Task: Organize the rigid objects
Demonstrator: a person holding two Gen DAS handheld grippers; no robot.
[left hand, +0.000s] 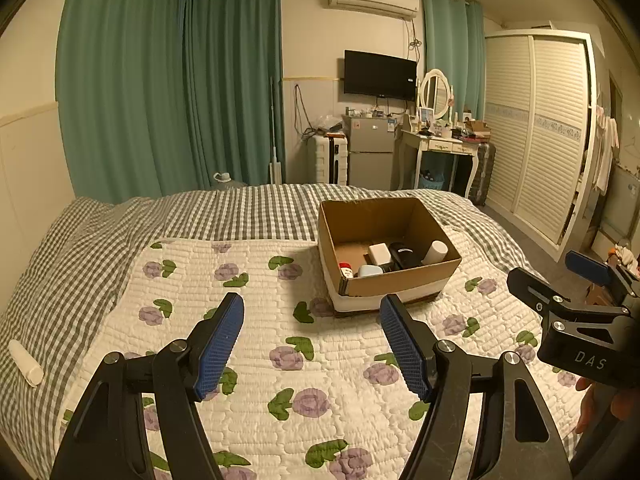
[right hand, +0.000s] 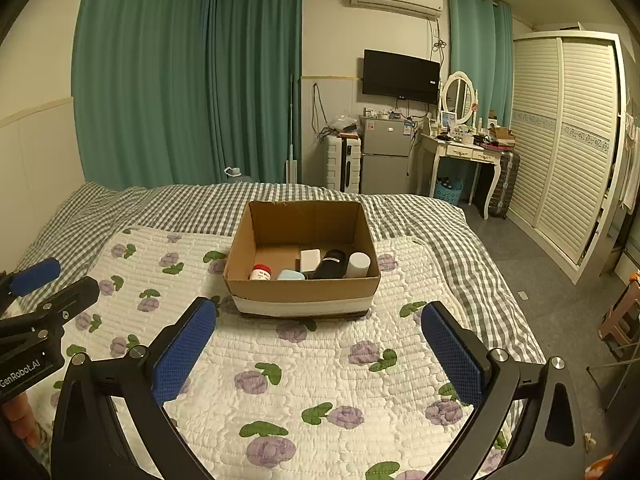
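Observation:
An open cardboard box [left hand: 404, 282] [right hand: 304, 290] stands on the floral quilt. Inside it lie a white block [right hand: 310, 259], a black case [right hand: 331, 264], a white cylinder [right hand: 357, 265], a red-capped bottle [right hand: 261, 272] and a pale blue item [right hand: 291, 275]. A white tube [left hand: 26, 362] lies at the bed's left edge in the left wrist view. My left gripper [left hand: 312, 340] is open and empty, short of the box. My right gripper [right hand: 320, 344] is open and empty, in front of the box. Each gripper shows at the edge of the other's view.
The floral quilt [right hand: 320, 384] covers a grey checked bedspread [left hand: 240, 212]. Beyond the bed are green curtains, a small fridge [right hand: 386, 160], a dressing table [right hand: 466, 152] and a slatted wardrobe [right hand: 568, 140]. A stool [right hand: 622, 320] stands on the floor at right.

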